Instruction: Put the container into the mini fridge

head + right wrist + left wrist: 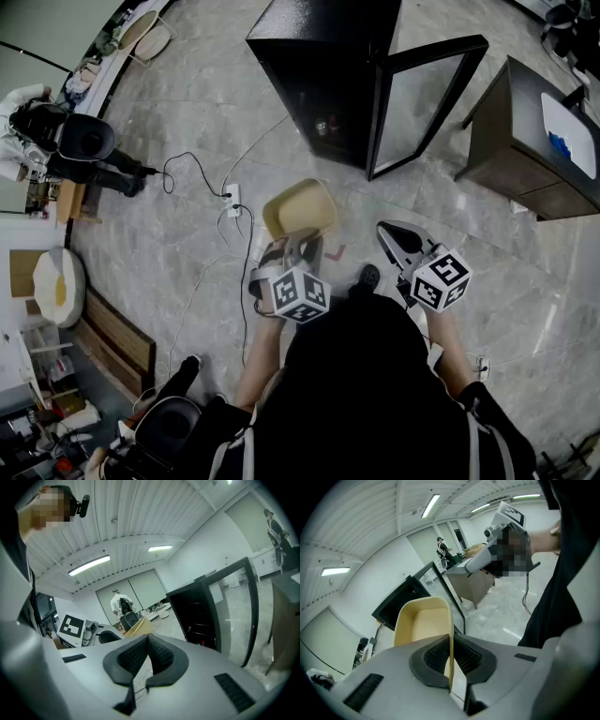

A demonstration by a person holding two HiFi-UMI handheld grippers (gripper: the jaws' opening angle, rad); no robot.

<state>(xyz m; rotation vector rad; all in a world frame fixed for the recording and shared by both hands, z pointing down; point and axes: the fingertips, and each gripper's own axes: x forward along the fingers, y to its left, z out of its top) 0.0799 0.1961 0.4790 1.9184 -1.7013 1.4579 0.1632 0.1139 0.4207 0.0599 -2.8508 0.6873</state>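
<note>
A beige open-topped container point(300, 209) hangs above the floor in front of the black mini fridge point(319, 75). The fridge's glass door point(427, 94) stands open to the right. My left gripper point(298, 244) is shut on the container's near wall. In the left gripper view the thin wall point(451, 641) is pinched between the ribbed pads point(436, 656). My right gripper point(396, 232) is beside the container on the right, apart from it, shut and holding nothing. In the right gripper view the closed jaws point(148, 639) face the fridge's dark inside point(197, 616), with the container point(139, 626) at the left.
A dark cabinet point(539, 141) stands right of the fridge door. A power strip point(232, 199) and cables lie on the floor to the left. A seated person point(42, 127) is at the far left. An office chair point(173, 427) is behind me at the lower left.
</note>
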